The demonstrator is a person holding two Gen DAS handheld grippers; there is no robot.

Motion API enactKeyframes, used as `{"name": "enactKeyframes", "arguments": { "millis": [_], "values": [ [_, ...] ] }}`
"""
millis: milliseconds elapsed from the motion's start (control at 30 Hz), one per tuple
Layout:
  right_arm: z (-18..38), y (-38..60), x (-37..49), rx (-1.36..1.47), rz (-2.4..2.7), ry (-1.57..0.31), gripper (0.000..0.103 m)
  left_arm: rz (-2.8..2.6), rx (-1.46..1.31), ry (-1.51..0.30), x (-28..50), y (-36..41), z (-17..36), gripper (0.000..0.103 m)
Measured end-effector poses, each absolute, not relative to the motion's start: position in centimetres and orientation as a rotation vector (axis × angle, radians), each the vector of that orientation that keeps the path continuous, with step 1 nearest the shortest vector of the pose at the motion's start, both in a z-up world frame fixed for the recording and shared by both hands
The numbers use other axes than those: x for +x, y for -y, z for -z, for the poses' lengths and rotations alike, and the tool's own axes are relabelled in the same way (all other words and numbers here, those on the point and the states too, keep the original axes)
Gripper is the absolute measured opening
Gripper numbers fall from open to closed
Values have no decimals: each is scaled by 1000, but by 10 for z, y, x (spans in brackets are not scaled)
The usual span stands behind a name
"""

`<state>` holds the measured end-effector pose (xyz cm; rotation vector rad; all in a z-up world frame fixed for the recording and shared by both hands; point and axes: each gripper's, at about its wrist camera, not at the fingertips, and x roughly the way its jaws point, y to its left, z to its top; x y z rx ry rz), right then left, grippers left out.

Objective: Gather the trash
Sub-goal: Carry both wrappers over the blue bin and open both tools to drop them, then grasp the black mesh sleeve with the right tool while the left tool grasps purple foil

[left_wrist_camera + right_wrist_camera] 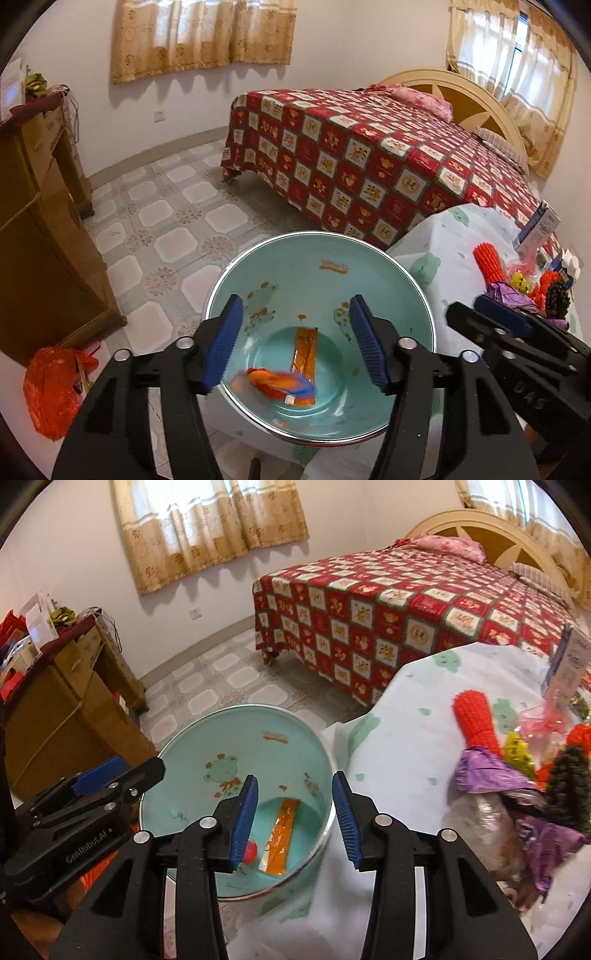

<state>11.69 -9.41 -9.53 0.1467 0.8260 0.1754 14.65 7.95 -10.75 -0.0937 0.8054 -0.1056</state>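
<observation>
My left gripper (295, 343) hangs over the mint-green basin (369, 266), jaws apart and gripping nothing; an orange wrapper (303, 356) and a blurred crumpled one (275, 382) lie inside. My right gripper (294, 819) is also parted and empty, with the trash pile (517, 775) on the tablecloth (399, 716) at right.

The bowl (321, 273) mouth lies open from above, only two flat wrappers (303, 352) low inside. Both the left gripper (295, 343) and the right gripper (293, 816) hang over it, jaws parted and empty. Right of the bowl, bare table (399, 716) cloth gives passage; farther right a trash heap (517, 775) blocks, perhaps loosely piled. Far left, a cabinet (37, 206) crowds the tiled floor (166, 221).
</observation>
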Motion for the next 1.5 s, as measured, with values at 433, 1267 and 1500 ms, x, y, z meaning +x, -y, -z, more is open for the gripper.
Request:
{"name": "enactKeyframes", "arguments": {
  "millis": [433,1267,1500],
  "values": [
    [63,136,79,162,-86,-739,59,71,-49,-759,111,-56,84,87],
    [75,293,25,218,159,-719,55,298,106,-772,82,64,83,91],
    [90,287,42,171,101,-767,55,316,144,-776,82,81,85,91]
  ]
}}
